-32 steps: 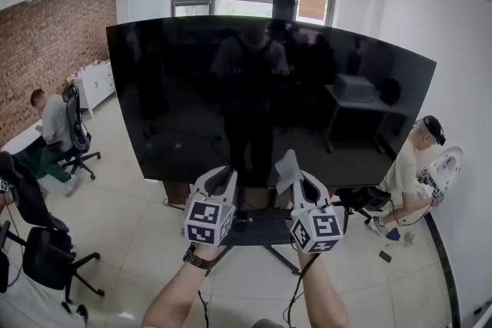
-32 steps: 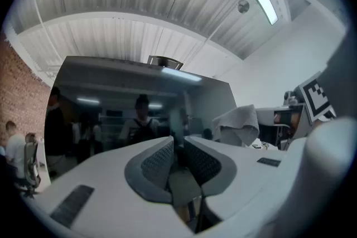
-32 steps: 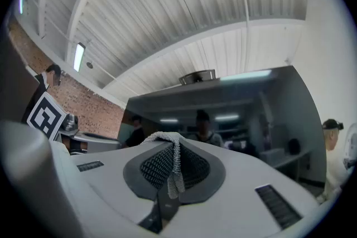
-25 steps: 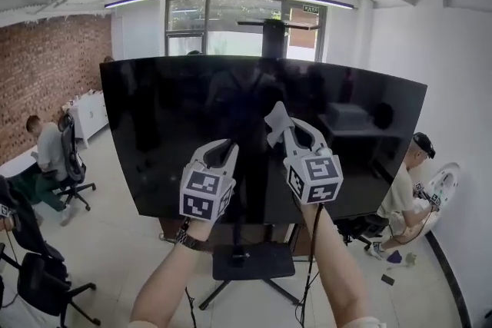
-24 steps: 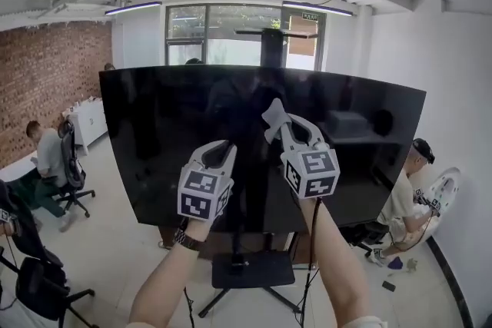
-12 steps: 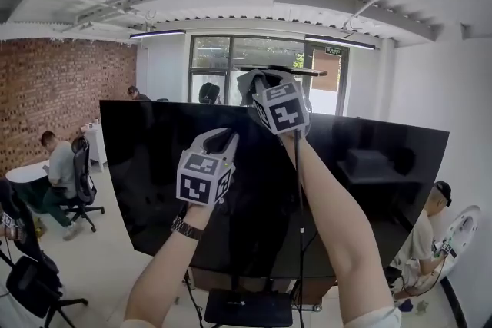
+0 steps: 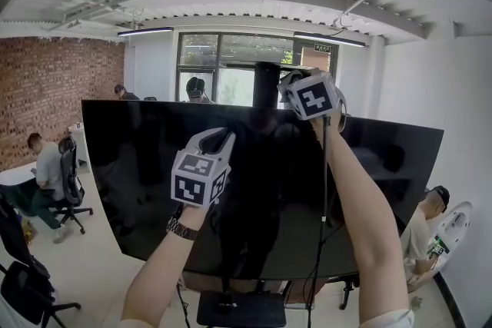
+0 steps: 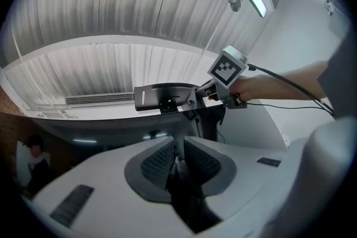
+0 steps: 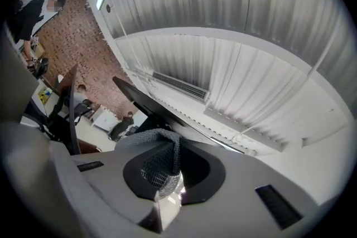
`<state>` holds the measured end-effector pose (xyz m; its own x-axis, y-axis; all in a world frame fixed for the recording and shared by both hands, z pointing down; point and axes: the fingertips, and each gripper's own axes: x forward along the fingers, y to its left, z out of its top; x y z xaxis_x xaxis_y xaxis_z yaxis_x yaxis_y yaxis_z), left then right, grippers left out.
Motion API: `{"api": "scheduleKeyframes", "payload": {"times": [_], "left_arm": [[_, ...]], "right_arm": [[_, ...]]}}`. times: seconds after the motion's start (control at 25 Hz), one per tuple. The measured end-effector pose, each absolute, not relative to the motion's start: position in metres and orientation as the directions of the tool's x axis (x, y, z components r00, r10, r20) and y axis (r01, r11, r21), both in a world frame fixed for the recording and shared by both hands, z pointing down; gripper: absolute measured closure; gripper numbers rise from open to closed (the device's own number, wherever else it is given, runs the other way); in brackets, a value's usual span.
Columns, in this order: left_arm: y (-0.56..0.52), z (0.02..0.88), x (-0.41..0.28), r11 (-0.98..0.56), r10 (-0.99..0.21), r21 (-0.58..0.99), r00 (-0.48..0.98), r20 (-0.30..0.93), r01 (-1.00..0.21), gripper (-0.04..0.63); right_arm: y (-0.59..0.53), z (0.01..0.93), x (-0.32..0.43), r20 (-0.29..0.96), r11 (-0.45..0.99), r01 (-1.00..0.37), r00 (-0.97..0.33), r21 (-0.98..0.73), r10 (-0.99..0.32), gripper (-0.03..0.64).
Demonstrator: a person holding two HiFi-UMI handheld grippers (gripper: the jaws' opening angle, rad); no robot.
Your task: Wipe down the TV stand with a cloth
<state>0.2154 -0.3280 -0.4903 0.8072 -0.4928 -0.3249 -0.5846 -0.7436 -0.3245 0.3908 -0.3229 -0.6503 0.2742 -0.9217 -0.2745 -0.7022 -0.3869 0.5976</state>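
A large black TV stands on a black stand whose post rises behind its top edge and whose base shows on the floor below. My right gripper is held high by the top of the post, shut on a grey cloth bunched between its jaws. In the left gripper view it sits right beside the black bracket on the post. My left gripper is raised in front of the screen, lower and to the left, its jaws together with nothing held.
A person sits on an office chair at the far left by the brick wall. Another person sits low at the right by the white wall. A black chair stands at the bottom left.
Both grippers have risen from near the stand's base to the TV's upper half. The right one, with the cloth, went higher, up to the post's top. The head view tilted up.
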Motion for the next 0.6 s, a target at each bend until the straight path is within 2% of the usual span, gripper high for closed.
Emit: {"api": "scheduleKeyframes", "payload": {"times": [0.12,0.28,0.4,0.6], "left_arm": [[-0.328,-0.484,0.224,-0.760,-0.480,-0.319,0.820,-0.312,-0.567,0.509],[-0.315,-0.451,0.242,-0.795,-0.438,-0.322,0.854,-0.281,-0.514,0.509],[-0.286,-0.396,0.249,-0.808,-0.418,-0.338,0.874,-0.248,-0.482,0.509],[-0.266,-0.251,0.225,-0.824,-0.417,-0.334,0.889,-0.187,-0.457,0.509]], "right_arm": [[-0.294,-0.648,0.423,-0.308,-0.417,-0.754,0.294,0.508,-0.905,0.614],[-0.249,-0.598,0.373,-0.413,-0.284,-0.852,0.089,0.440,-0.906,0.614],[-0.218,-0.511,0.330,-0.437,-0.221,-0.886,0.023,0.408,-0.899,0.614],[-0.202,-0.313,0.310,-0.372,-0.174,-0.940,0.056,0.293,-0.927,0.612]]}}
